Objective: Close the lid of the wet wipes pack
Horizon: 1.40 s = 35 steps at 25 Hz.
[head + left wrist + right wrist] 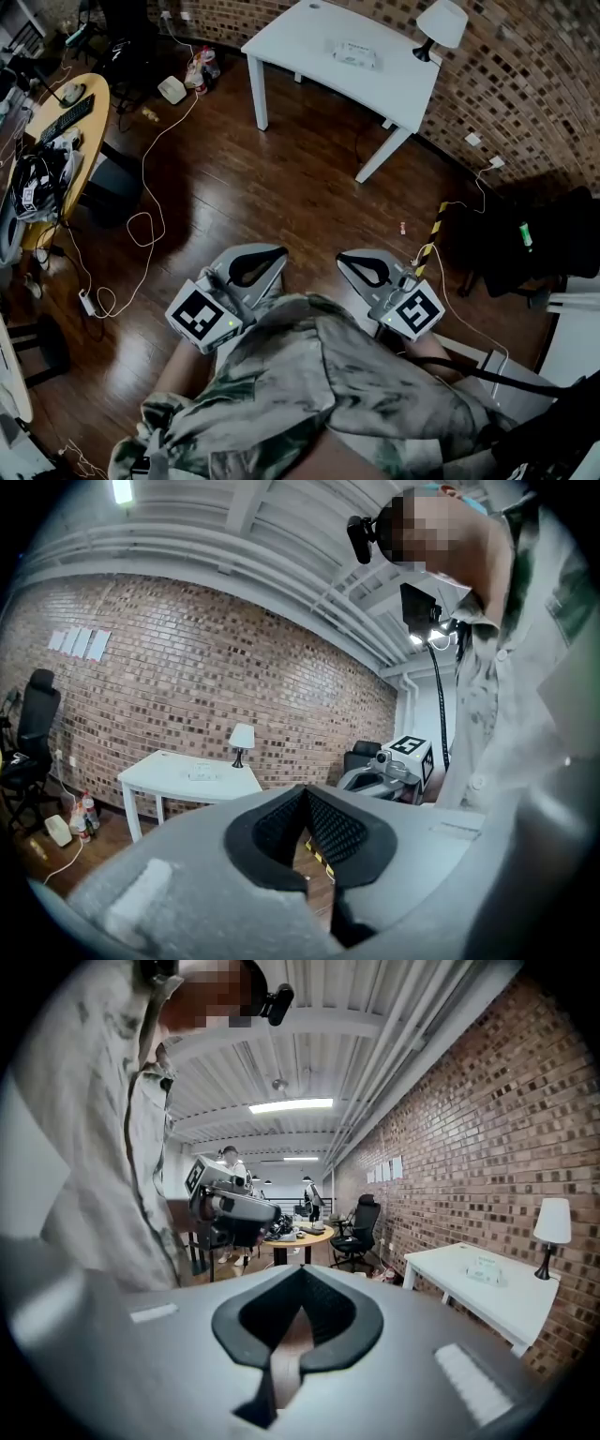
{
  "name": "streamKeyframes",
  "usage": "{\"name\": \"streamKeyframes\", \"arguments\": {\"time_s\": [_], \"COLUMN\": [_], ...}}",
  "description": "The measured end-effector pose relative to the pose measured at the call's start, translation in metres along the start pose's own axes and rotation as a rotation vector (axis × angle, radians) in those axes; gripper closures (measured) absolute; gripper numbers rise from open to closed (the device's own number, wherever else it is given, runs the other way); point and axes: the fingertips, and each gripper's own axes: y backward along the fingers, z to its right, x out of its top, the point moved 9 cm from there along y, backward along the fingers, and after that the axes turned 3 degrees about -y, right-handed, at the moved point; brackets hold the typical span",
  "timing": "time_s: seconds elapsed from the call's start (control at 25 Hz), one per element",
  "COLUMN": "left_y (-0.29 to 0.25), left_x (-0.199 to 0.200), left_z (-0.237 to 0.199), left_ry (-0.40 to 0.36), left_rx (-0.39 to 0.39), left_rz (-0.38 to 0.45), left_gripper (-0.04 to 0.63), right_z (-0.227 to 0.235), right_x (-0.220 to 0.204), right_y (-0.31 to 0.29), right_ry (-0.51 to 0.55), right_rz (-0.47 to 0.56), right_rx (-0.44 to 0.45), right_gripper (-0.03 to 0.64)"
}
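Brick room, wood floor [281, 187]. One white tabletop [309, 37] holds one wipes pack [354, 54], one lamp [439, 26]. Left tool [272, 255], right tool [352, 261]: both pinched together, empty.

The head view looks steeply down at the floor [281, 187]. Both gripper views look level. All three share the far desk [281, 42].

Pale wet wipes pack [354, 54] — lying flat, on white table [300, 37], lid unclear

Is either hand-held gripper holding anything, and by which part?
Nothing held: the left hand-held gripper and right hand-held gripper are shut on nothing; the wet wipes pack lies on the white table.
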Motion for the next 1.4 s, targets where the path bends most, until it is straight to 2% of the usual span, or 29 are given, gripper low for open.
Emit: {"name": "streamKeyframes", "arguments": {"time_s": [0.32, 0.44, 0.56, 0.92, 1.4], "left_y": [-0.002, -0.003, -0.016, -0.085, -0.22], "left_x": [0.003, 0.002, 0.003, 0.014, 0.058], "left_z": [-0.083, -0.102, -0.117, -0.162, -0.234], "left_ry": [0.018, 0.014, 0.041, 0.022, -0.01], "left_rx": [-0.05, -0.056, -0.056, -0.072, -0.048], "left_rz": [-0.013, -0.02, -0.02, -0.06, -0.088], "left_gripper": [0.594, 0.594, 0.594, 0.594, 0.594], "right_z": [0.036, 0.046, 0.065, 0.151, 0.307], "right_x": [0.013, 0.016, 0.018, 0.017, 0.023], "right_y": [-0.065, -0.079, -0.083, -0.095, -0.082], "right_ry": [-0.013, -0.026, -0.043, -0.064, -0.041], "right_rz": [-0.025, -0.027, -0.032, -0.009, 0.009], "right_rx": [-0.038, -0.045, -0.062, -0.06, -0.083], "right_gripper": [0.614, 0.614, 0.614, 0.614, 0.614]}}
